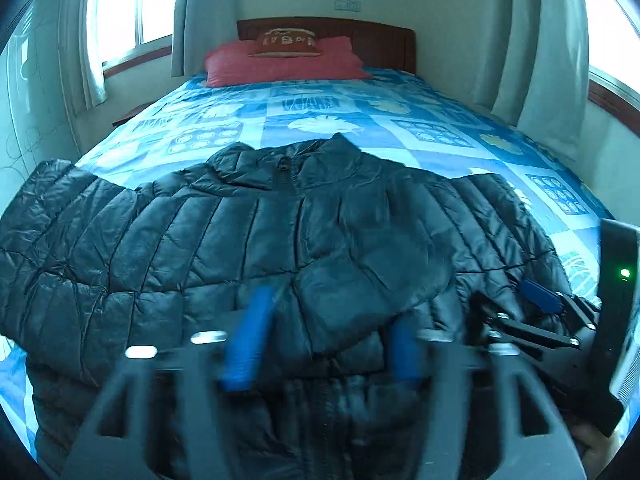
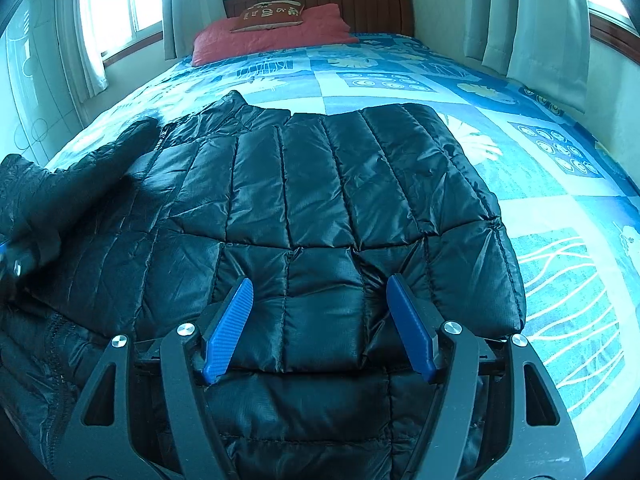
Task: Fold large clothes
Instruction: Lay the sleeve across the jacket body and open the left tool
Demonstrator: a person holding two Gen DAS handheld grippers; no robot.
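A black quilted puffer jacket [image 1: 248,232] lies front-up on the bed, collar toward the headboard. One sleeve stretches out to the left; the other is folded over the chest [image 2: 320,184]. In the left wrist view my left gripper [image 1: 326,344] is blurred and hovers open over the jacket's lower middle, near the zip. My right gripper [image 2: 320,328] stands open low over the folded sleeve, whose padded end lies between the blue pads [image 2: 230,328]. The right gripper [image 1: 536,300] also shows at the right edge of the left wrist view.
The bed carries a blue patterned sheet [image 2: 560,240] with bare room to the right of the jacket. A red pillow [image 1: 280,64] and a small cushion lie at the wooden headboard [image 1: 380,40]. Curtains and windows flank both sides.
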